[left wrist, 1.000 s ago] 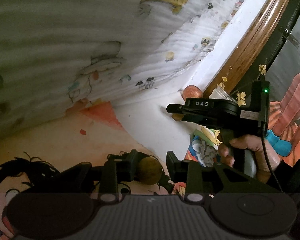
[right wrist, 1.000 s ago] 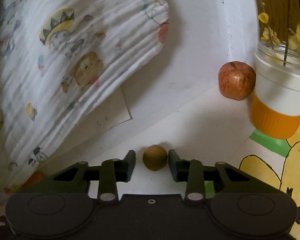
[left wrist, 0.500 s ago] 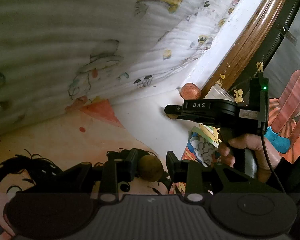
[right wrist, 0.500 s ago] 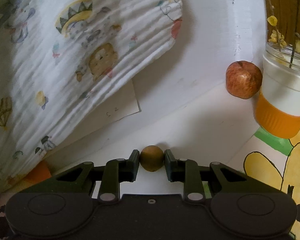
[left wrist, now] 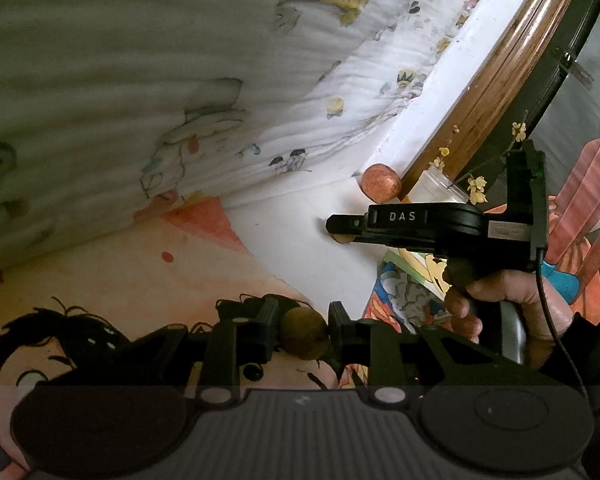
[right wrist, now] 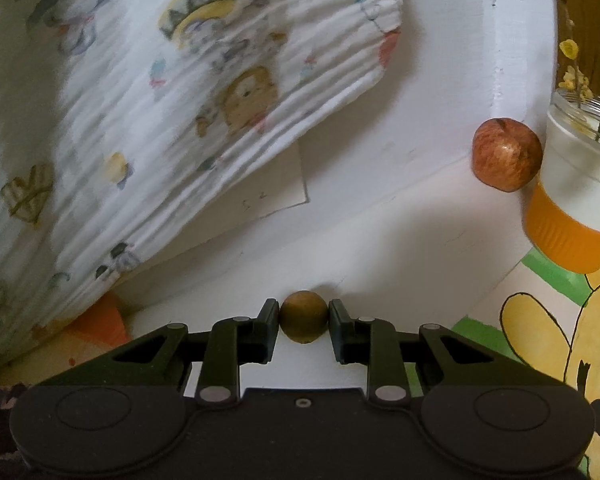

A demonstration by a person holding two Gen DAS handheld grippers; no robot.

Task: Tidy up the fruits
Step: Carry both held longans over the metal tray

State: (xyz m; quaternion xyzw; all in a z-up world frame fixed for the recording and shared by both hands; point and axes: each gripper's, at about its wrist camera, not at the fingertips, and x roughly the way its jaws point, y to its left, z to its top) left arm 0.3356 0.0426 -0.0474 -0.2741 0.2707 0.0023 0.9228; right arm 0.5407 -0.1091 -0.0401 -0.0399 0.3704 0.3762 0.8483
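Two small brown round fruits here, one per claw. The first brown fruit (right wrist: 303, 322) sits low in the middle of the right wrist view, pinched between both pads of the right claw (right wrist: 303, 320), so that claw is clamped on it, just over the white counter (right wrist: 380, 248). The second brown fruit (left wrist: 303, 338) is bottom center of the left wrist view, and the left claw (left wrist: 303, 336) has just been closing, with both pads now touching it, over a cartoon-print mat (left wrist: 140, 280). In that same view the right claw shows mid-right, held by a hand (left wrist: 512, 304). A red apple (right wrist: 506, 154) rests at the right edge, touching a glass jar with an orange band (right wrist: 572, 200). A printed muslin cloth (right wrist: 160, 100) fills the upper left.
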